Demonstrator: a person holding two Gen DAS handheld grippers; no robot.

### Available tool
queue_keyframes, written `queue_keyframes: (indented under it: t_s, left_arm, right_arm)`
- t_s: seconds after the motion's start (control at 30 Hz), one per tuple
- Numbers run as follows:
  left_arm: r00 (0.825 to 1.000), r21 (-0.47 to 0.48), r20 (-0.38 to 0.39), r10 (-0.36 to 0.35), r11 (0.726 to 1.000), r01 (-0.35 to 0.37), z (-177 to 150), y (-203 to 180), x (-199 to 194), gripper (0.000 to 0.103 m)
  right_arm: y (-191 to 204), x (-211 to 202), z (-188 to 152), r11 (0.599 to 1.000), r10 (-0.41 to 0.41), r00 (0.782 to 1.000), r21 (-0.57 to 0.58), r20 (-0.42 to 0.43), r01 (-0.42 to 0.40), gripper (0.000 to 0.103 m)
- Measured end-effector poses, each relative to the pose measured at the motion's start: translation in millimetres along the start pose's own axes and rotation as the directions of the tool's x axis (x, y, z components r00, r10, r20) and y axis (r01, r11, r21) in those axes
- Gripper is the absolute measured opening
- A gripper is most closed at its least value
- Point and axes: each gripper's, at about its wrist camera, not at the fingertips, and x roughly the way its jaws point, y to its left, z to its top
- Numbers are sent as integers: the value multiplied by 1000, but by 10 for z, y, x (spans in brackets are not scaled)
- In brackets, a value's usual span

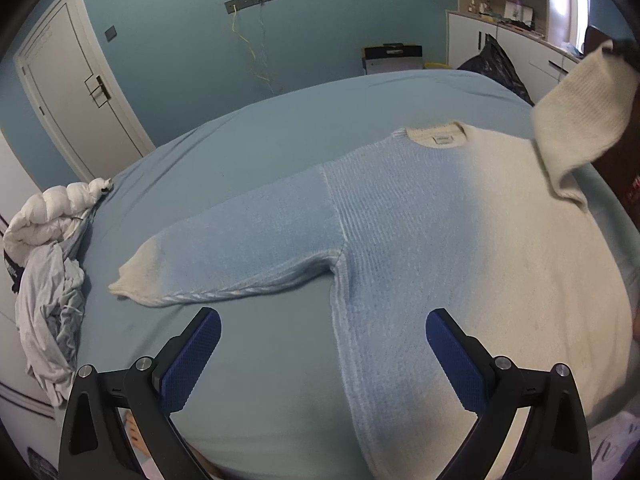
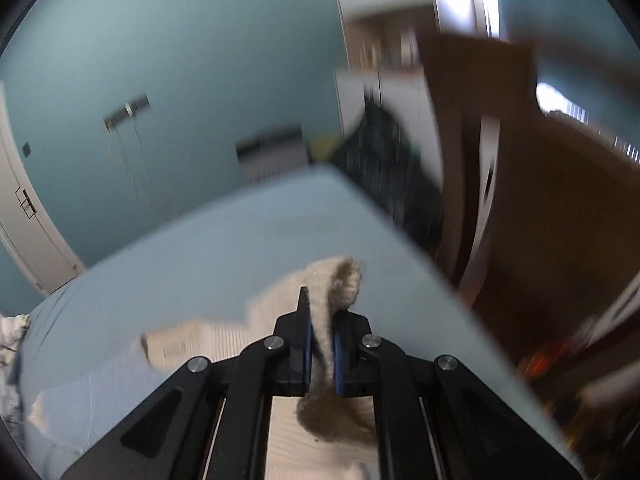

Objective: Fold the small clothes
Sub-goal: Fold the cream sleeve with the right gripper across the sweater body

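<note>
Sweater [image 1: 420,216] lies flat on the bed [image 1: 260,140], its body below the wide-open left gripper [image 1: 323,344], its cream sleeve [image 2: 320,332] lifted, pinched between the closed right gripper [image 2: 322,344] pads.

We find no text that can be read in either view. In the left wrist view, a small neck label [image 1: 442,139] sewn inside the collar of the sweater [image 1: 460,240] carries a dark mark too small to decipher. At the lower right edge, a pale printed fabric [image 1: 612,444] shows cursive strokes, cropped and illegible. The right wrist view is motion-blurred and offers no lettering.
</note>
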Motion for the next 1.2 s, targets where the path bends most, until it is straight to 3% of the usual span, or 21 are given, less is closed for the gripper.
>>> queue_keyframes:
  t_s: [0.07,0.13,0.27,0.4,0.5,0.53,0.57,0.6,0.63,0.67,0.7,0.73,0.83,0.87,0.9,0.93,0.97,1.07,1.1,1.2]
  left_arm:
    - [1000,-10,14,-14,1000,14,2,17,-51,103]
    - [1000,-8,23,-14,1000,15,-3,30,-75,103]
    - [999,-13,27,-24,1000,25,-21,98,-75,103]
    - [999,-27,25,-32,999,33,-34,146,-68,103]
    - [999,-24,31,-33,999,33,-41,164,-75,103]
    - [999,-23,32,-30,999,31,-43,153,-79,103]
    - [999,-23,35,-30,999,31,-42,154,-81,103]
    - [999,-24,37,-33,999,34,-46,150,-85,103]
    - [998,-24,39,-38,999,39,-47,152,-90,103]
    - [998,-23,40,-45,999,45,-52,150,-89,103]
    - [998,-18,36,-45,999,46,-59,142,-80,103]
    - [998,-14,33,-44,999,45,-65,139,-73,103]
    - [999,-7,25,-44,999,44,-77,136,-52,103]
    - [999,-6,24,-45,999,45,-78,134,-45,103]
    - [999,-6,23,-47,999,48,-78,129,-39,103]
    - [999,-5,22,-47,999,47,-77,121,-32,103]
    - [999,-3,19,-43,999,43,-78,111,-23,103]
    - [999,11,5,-35,999,35,-86,76,14,103]
    - [1000,20,-3,-27,999,27,-89,53,38,103]
    - [1000,28,-19,-9,1000,9,-97,12,101,103]
  right_arm:
    - [75,-335,260,999,-7,998,-47,59,10,5]
    - [460,-533,500,991,-7,994,-133,106,21,4]
    - [1247,-576,674,952,-6,996,-304,91,34,4]
    - [2046,-482,481,891,36,999,-453,27,-20,4]
    - [2684,-286,2,839,110,985,-519,-135,-165,5]
    - [2715,-208,-108,827,150,962,-503,-229,-249,9]
    - [2839,-121,-254,812,210,914,-458,-349,-361,13]
    - [2921,26,-448,782,314,807,-347,-500,-518,23]
    - [2948,142,-630,747,404,693,-223,-597,-627,32]
    - [2939,245,-762,727,450,620,-140,-642,-672,34]
    - [2866,334,-883,729,462,594,-99,-659,-677,36]
    - [2729,446,-966,755,428,616,-113,-662,-646,43]
    - [2156,743,-1028,821,302,719,-212,-626,-530,59]
    - [1939,786,-1059,837,257,750,-248,-609,-488,75]
    - [1700,850,-1124,856,183,790,-299,-586,-421,85]
    - [1390,903,-1217,869,87,821,-360,-564,-339,86]
    - [1023,1076,-1359,871,-26,832,-421,-554,-253,86]
    - [391,1400,-1726,848,-217,794,-513,-568,-135,86]
    - [81,1539,-1881,823,-290,774,-559,-563,-98,85]
    - [-413,1744,-2096,789,-365,736,-609,-570,-81,85]
